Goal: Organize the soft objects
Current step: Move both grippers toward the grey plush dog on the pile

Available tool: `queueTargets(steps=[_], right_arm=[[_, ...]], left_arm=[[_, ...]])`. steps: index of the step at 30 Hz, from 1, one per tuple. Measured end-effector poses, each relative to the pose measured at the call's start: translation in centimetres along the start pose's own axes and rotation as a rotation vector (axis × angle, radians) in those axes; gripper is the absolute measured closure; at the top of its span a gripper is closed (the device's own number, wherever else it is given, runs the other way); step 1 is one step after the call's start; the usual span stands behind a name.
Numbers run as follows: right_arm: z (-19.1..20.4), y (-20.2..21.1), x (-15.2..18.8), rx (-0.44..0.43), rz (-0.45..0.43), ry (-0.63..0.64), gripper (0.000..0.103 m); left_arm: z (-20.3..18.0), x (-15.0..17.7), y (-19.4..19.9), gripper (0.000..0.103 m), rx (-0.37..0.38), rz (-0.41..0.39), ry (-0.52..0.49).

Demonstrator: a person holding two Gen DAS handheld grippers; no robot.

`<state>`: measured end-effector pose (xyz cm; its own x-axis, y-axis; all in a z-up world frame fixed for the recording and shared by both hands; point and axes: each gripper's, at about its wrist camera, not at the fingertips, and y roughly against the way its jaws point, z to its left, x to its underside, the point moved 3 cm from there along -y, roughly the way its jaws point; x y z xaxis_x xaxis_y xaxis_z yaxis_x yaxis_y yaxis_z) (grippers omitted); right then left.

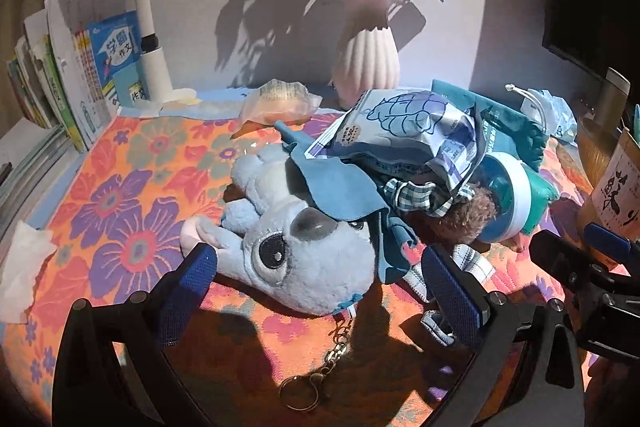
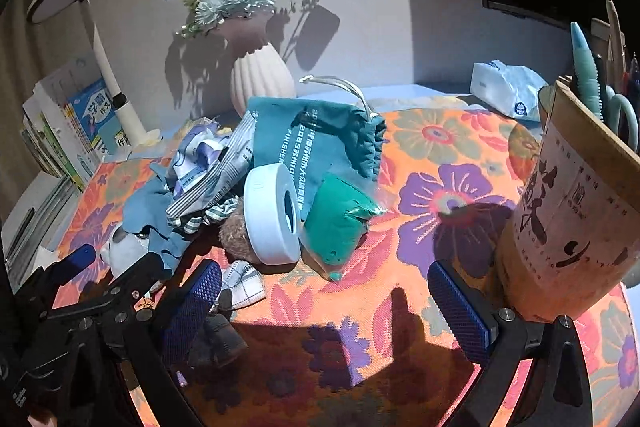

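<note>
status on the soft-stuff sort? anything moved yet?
Done: nothing visibly sorted; grey plush dog, blue cloth, checked fabric and snack bag sit in one heap.
In hand: nothing. Left tongs open around the dog's head; right tongs open over bare mat.
Left: the whole pile.

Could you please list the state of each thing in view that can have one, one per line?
Left gripper: jaws open, around the plush's head.
Right gripper: jaws open, empty.
Plush: lying on its side, partly covered.
Blue cloth: draped over the plush.
Snack bag: crumpled, atop the pile.
Pouch: drawstring cinched.
Vase: upright.
Tape roll: on edge.
</note>
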<state>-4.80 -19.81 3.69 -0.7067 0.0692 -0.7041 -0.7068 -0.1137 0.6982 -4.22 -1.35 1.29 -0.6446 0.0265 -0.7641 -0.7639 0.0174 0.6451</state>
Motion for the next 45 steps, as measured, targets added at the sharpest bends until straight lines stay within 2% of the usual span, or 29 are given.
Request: queueTargets(steps=[10,45], right_arm=[[0.37,-0.14,-0.02,0.038,0.000,0.040,0.000],[0.34,-0.58,0.10,0.040,0.023,0.024,0.000]], left_arm=[[0.39,0.01,-0.34,0.001,-0.003,0.016,0.011],[0.53,-0.04,-0.59,0.001,-0.005,0.027,0.027]])
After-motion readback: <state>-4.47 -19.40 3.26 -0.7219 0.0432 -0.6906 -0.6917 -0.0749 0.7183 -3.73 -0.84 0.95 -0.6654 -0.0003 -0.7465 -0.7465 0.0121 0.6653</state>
